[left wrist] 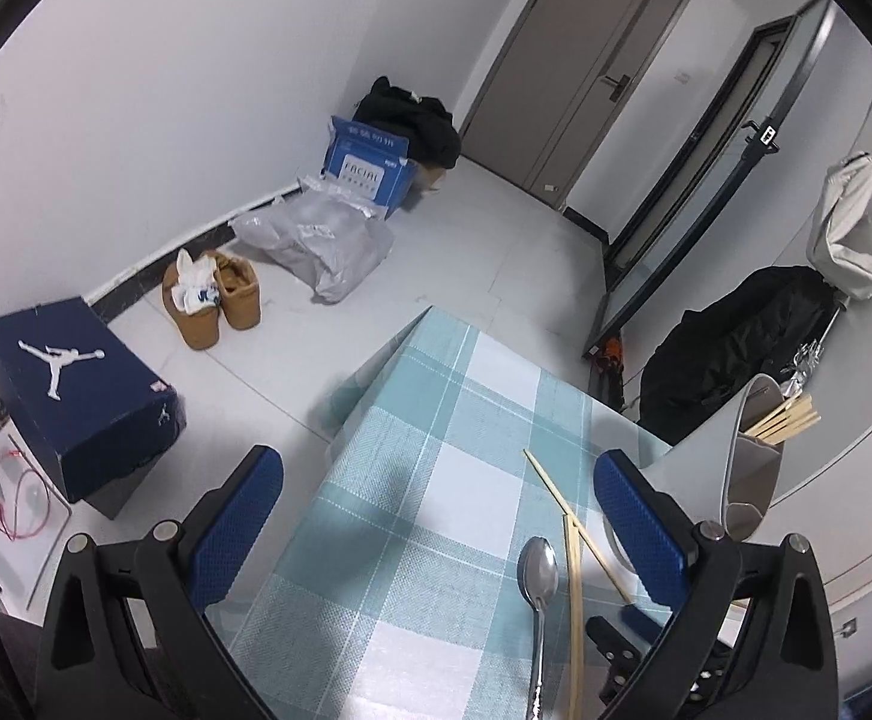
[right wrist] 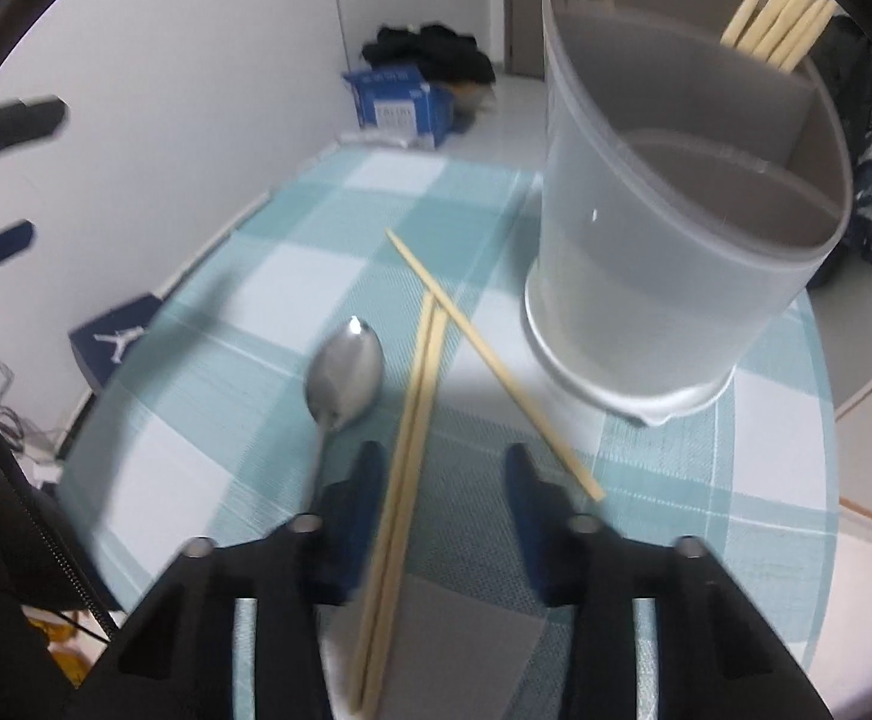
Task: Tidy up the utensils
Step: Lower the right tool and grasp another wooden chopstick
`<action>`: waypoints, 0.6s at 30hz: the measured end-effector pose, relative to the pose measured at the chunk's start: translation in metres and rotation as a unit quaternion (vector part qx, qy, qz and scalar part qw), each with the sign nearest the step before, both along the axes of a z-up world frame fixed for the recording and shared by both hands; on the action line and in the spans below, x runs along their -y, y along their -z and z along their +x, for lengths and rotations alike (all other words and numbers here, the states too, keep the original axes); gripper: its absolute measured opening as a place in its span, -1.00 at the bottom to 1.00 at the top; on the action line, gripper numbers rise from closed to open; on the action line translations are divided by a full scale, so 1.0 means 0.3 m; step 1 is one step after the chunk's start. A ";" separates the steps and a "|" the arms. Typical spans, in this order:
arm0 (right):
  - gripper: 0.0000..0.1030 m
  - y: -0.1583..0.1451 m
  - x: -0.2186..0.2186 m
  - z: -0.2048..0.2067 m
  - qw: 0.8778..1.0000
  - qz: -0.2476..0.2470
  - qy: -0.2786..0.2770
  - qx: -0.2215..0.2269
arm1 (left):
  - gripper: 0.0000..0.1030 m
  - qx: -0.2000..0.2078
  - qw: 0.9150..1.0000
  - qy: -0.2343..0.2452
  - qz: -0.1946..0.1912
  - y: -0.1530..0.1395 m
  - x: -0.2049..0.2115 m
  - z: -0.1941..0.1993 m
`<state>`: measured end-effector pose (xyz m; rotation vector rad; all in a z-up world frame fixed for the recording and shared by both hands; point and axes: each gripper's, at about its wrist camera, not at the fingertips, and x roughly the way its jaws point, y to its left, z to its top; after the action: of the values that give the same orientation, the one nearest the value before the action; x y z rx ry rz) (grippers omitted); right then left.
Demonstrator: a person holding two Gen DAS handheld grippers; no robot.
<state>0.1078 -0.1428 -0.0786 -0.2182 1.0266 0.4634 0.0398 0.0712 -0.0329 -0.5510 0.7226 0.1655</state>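
Observation:
A metal spoon [right wrist: 346, 369] and three loose wooden chopsticks lie on the checked tablecloth [right wrist: 292, 264]. A pair of chopsticks [right wrist: 409, 444] lies side by side between my right gripper's [right wrist: 445, 468] open fingers; a single chopstick [right wrist: 490, 360] crosses them. The grey divided utensil holder [right wrist: 676, 240] stands at the right, with several chopsticks [right wrist: 778, 21] in its back compartment. In the left wrist view my left gripper [left wrist: 439, 474] is open and empty above the table, with the spoon [left wrist: 538, 576], chopsticks [left wrist: 574, 576] and holder [left wrist: 751, 456] to its right.
The table's left edge [left wrist: 340, 438] drops to a tiled floor with a blue shoebox [left wrist: 76, 384], boots [left wrist: 214, 297], bags and a blue carton [left wrist: 367, 165]. A black bag [left wrist: 736, 348] sits behind the holder. The other gripper [right wrist: 10, 120] shows at the left edge.

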 end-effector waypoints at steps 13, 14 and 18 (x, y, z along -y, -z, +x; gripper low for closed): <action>-0.57 0.023 -0.015 -0.008 1.000 -0.022 0.004 -0.016 | 0.97 -0.018 1.000 0.002 -0.012 0.018 -0.011 0.020; -0.57 0.022 -0.017 -0.006 1.000 -0.023 0.004 -0.016 | 0.97 -0.016 1.000 -0.004 -0.011 0.016 -0.016 0.016; -0.59 0.023 -0.029 0.001 0.999 -0.024 -0.001 -0.022 | 0.97 -0.017 1.000 -0.012 -0.017 0.017 -0.032 0.018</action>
<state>0.1082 -0.1340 -0.0855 -0.2527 1.0819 0.4469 0.0453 0.0809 -0.0380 -0.5901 0.7519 0.1865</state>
